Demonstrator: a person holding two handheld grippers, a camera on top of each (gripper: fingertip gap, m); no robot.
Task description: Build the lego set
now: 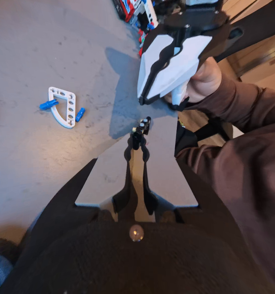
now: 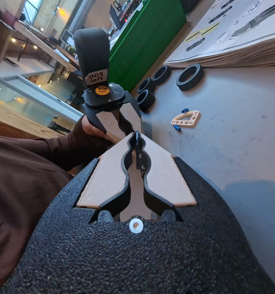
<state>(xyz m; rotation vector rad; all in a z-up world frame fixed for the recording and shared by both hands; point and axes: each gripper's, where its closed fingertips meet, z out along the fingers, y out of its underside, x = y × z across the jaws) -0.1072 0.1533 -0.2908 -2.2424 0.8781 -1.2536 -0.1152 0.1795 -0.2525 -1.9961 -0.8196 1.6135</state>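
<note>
My left gripper (image 1: 136,140) is shut on a small black lego assembly (image 1: 142,127) with grey pins and a tan pin, held out past its tips near the table's edge. My right gripper (image 2: 136,136) is shut on a thin black lego beam (image 2: 137,152), seen edge-on between its pads. The two grippers face each other, tips close but apart; the right gripper shows in the left wrist view (image 1: 141,101). A white curved lego panel (image 1: 63,108) lies flat on the grey table (image 1: 38,159) with two blue pins (image 1: 47,104) beside it. The panel also shows in the right wrist view (image 2: 185,119).
Several black tyres (image 2: 190,77) lie by an open instruction booklet (image 2: 229,39) at the table's far side. A green box (image 2: 141,39) stands behind them. A pile of red, white and blue lego parts (image 1: 138,14) lies at the far edge. The person's brown sleeves (image 1: 237,175) are close. Some 4 cm of space lies between my two pairs of fingers.
</note>
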